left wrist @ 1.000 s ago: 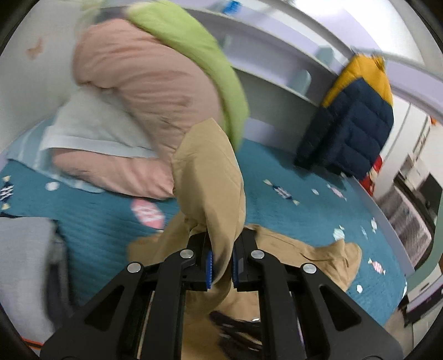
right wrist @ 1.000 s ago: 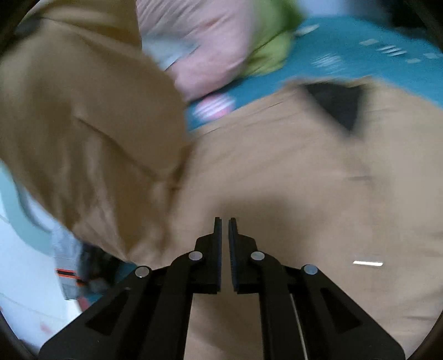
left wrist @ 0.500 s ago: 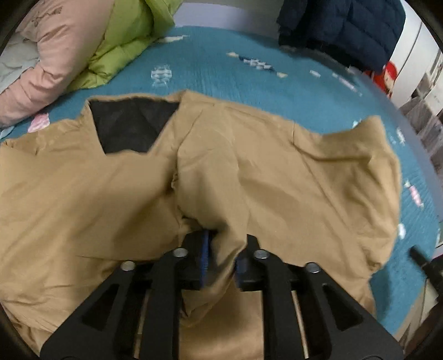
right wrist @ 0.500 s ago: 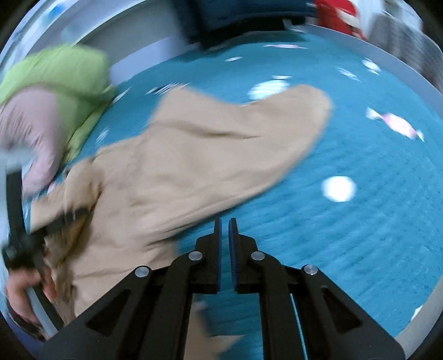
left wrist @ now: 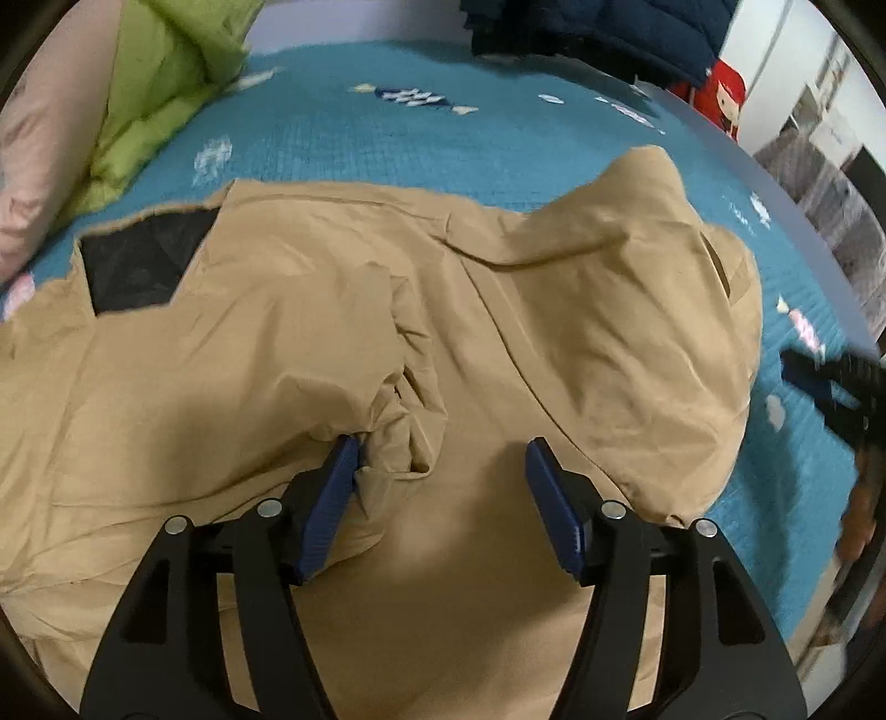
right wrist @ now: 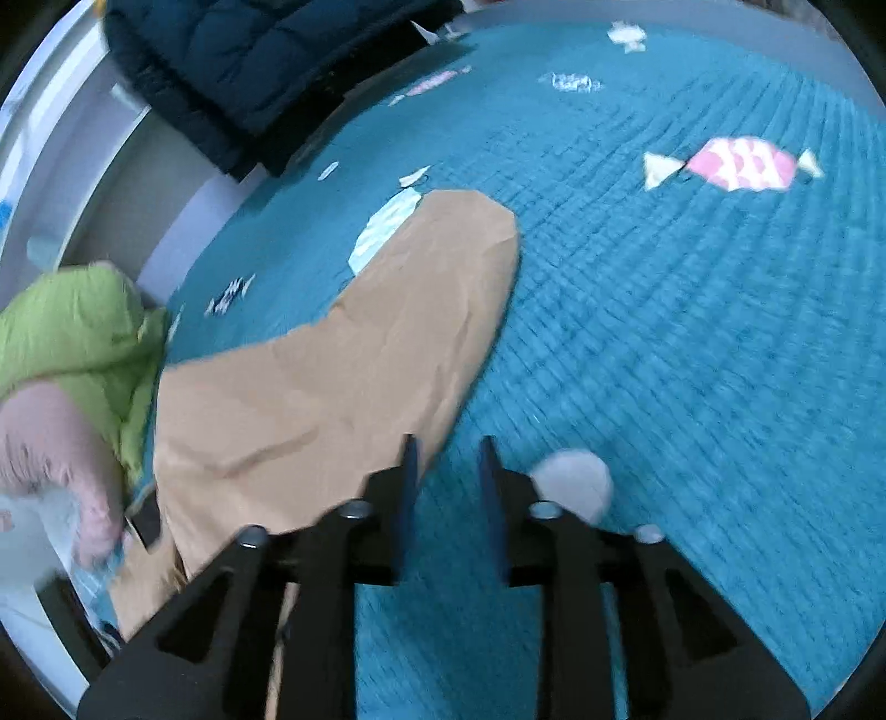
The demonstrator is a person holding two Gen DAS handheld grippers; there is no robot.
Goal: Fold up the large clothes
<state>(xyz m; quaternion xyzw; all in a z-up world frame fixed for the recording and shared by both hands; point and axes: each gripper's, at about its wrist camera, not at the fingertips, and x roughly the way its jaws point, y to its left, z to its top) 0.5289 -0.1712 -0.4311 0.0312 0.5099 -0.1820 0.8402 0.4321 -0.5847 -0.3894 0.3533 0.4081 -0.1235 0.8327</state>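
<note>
A large tan jacket (left wrist: 310, 310) with a dark lining patch (left wrist: 138, 260) lies spread on the teal bedspread (left wrist: 443, 149). A sleeve is folded across its body, its bunched cuff (left wrist: 404, 421) between my left fingers. My left gripper (left wrist: 440, 465) is open just above the jacket, holding nothing. In the right wrist view the jacket's other sleeve (right wrist: 398, 332) lies flat on the bedspread (right wrist: 692, 332). My right gripper (right wrist: 446, 459) is partly open and empty, just right of the sleeve's edge. The right gripper also shows at the right edge of the left wrist view (left wrist: 830, 382).
A green and pink puffy jacket pile (left wrist: 133, 94) lies at the bed's far left, also in the right wrist view (right wrist: 72, 343). A navy jacket (left wrist: 598, 27) hangs at the back wall. A red toy (left wrist: 720, 94) sits beyond the bed's right edge.
My left gripper carried the sleeve down onto the jacket body and opened, letting it go. My right gripper swung right over the bedspread and opened from shut.
</note>
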